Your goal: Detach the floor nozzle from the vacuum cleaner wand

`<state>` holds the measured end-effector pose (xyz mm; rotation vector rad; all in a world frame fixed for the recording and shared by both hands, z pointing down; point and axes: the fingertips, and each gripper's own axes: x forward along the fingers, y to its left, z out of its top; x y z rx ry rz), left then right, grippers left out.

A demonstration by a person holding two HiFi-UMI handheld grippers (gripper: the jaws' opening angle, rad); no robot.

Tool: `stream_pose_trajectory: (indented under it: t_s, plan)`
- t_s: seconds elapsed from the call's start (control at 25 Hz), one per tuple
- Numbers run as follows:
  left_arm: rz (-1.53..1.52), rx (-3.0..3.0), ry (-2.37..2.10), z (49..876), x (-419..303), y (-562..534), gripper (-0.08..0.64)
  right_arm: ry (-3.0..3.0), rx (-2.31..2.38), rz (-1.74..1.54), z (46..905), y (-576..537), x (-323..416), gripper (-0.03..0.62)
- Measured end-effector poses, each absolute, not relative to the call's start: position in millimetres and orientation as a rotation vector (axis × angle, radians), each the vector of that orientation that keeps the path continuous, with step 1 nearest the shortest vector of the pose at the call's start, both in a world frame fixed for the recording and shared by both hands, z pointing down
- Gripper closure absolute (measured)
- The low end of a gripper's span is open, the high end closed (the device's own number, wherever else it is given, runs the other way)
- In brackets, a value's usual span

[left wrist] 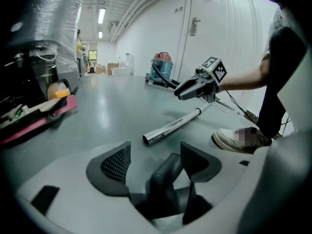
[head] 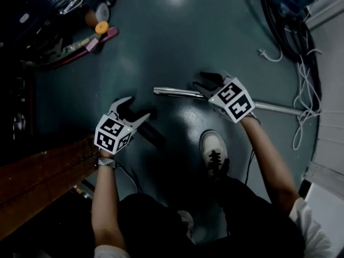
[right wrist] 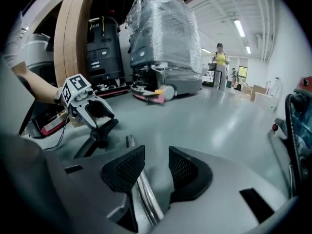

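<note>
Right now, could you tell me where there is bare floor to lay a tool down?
The widest bare floor is beyond the wand, between the clutter around the tape roll at upper left and the cables at right. A smaller patch lies between the wand and the shoe. It is crowded around the floor nozzle and the wooden plank.

Silver wand [head: 177,93], seemingly black floor nozzle [head: 155,134], teal-grey floor [head: 177,36], black-and-white markers on left tool [head: 138,107], right tool [head: 202,83]
</note>
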<state>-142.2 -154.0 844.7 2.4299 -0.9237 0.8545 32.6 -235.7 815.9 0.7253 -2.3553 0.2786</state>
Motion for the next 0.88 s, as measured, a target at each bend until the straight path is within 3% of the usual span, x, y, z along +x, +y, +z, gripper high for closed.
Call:
stream_pose_trajectory:
  t_s: [0.08,0.36,0.88]
  plan:
    - [0.822,2.452,-1.032,824,-148,-170,0.265,-2.401,0.766,0.268,796,-243,29,0.430]
    - [0.758,2.541,-1.502,744,-160,-211,0.546,-2.488,0.877,0.048,729,-252,23,0.542]
    - [0.654,2.761,-1.757,606,-158,-212,0.558,-2.674,0.913,-0.260,604,-240,-8,0.563]
